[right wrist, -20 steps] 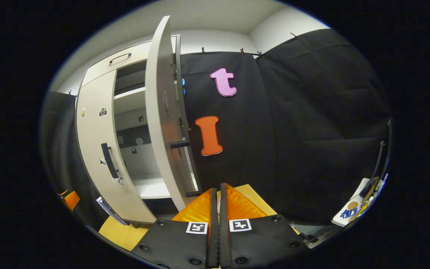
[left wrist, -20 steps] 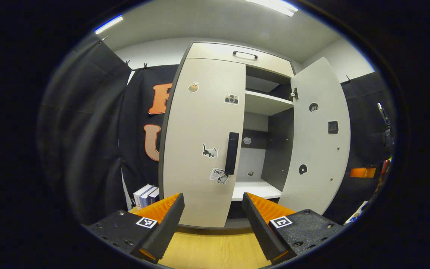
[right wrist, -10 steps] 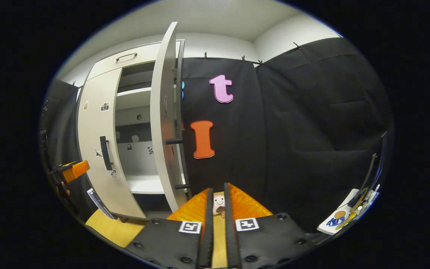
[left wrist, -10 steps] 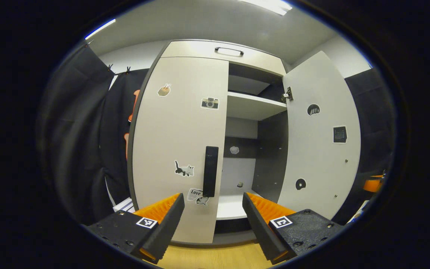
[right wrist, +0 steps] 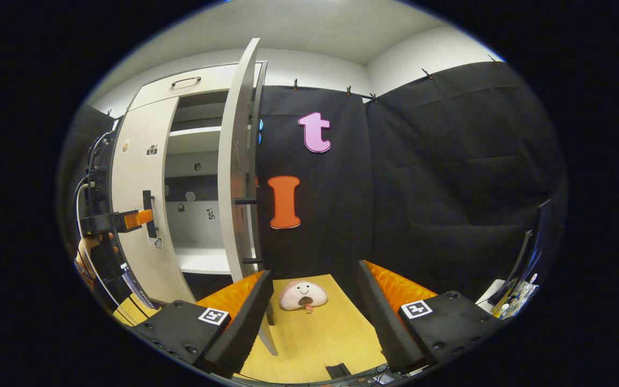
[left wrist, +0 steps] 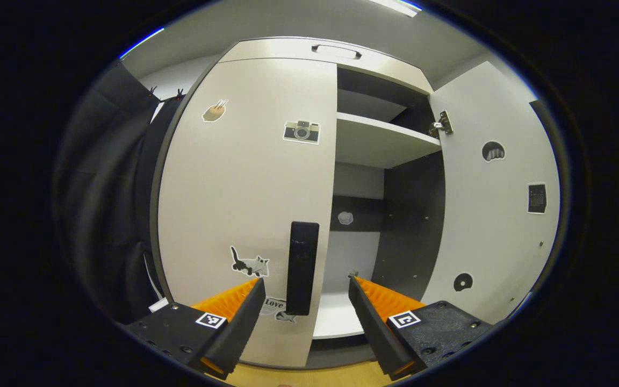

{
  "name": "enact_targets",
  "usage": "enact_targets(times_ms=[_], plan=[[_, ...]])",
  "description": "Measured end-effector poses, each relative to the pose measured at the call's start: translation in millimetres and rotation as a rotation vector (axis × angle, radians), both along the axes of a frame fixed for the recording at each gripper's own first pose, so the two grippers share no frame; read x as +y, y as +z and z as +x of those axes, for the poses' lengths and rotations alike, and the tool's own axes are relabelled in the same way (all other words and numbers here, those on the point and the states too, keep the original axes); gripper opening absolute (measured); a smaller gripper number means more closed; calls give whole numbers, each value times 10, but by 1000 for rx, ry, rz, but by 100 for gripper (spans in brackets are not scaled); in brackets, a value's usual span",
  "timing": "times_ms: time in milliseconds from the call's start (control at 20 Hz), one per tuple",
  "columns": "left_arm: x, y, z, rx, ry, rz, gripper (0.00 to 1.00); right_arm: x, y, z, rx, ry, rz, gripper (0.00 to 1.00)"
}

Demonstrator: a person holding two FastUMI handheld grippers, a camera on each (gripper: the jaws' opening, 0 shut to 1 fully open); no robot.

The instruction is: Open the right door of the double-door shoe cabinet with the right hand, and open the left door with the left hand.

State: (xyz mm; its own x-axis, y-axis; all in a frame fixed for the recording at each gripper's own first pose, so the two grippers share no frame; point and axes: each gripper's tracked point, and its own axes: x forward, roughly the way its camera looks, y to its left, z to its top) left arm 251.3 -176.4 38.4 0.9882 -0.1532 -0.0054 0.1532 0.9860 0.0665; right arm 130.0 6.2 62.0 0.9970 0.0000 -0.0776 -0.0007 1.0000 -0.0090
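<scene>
Left tongs: left gripper spread wide, holding nothing; the handle of the left door stands between the fingers, contact not confirmed from the left gripper view.
Right tongs: right gripper spread wide, empty, well back from the cabinet.
Right door: right door swung fully out, seen edge-on in the right gripper view; this half of the task judged done.
Left door: shut flush against the cabinet; opening not yet done.
Bystander item: a small plush toy lies on the wooden floor near the open door's foot.
Risk 1: closing with the handle off-centre could let one finger catch the door's free edge rather than the bar; grip would slip on the pull.
Risk 2: a straight pull, not following the hinge arc, would likely twist the fingers off the handle.
Risk 3: a shallow bite near the handle's lower end may lever loose.
</scene>
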Motion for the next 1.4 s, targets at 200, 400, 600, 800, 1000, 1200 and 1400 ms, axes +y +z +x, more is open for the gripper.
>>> enact_targets(times_ms=[200, 400, 600, 800, 1000, 1200, 1400], plan=[[87, -108, 357, 18, 33, -12, 95, -153, -64, -49, 28, -37, -4, 94], [162, -188, 549, 29, 68, 19, 94, -261, -128, -108, 57, -66, -9, 94], [117, -187, 542, 11, 43, 46, 82, -294, -182, -155, 76, -89, -14, 100], [-42, -237, 517, 31, 7, 29, 46, -245, -166, -225, 78, -96, -21, 100], [-41, -258, 503, 59, 0, 78, 29, -235, -134, -295, 68, -114, -17, 94], [-11, -262, 361, 56, -60, 60, 19, -175, -158, -267, 79, -126, -4, 94], [73, -259, 86, 80, -145, 30, 16, -49, -44, -151, 66, -130, -9, 94]])
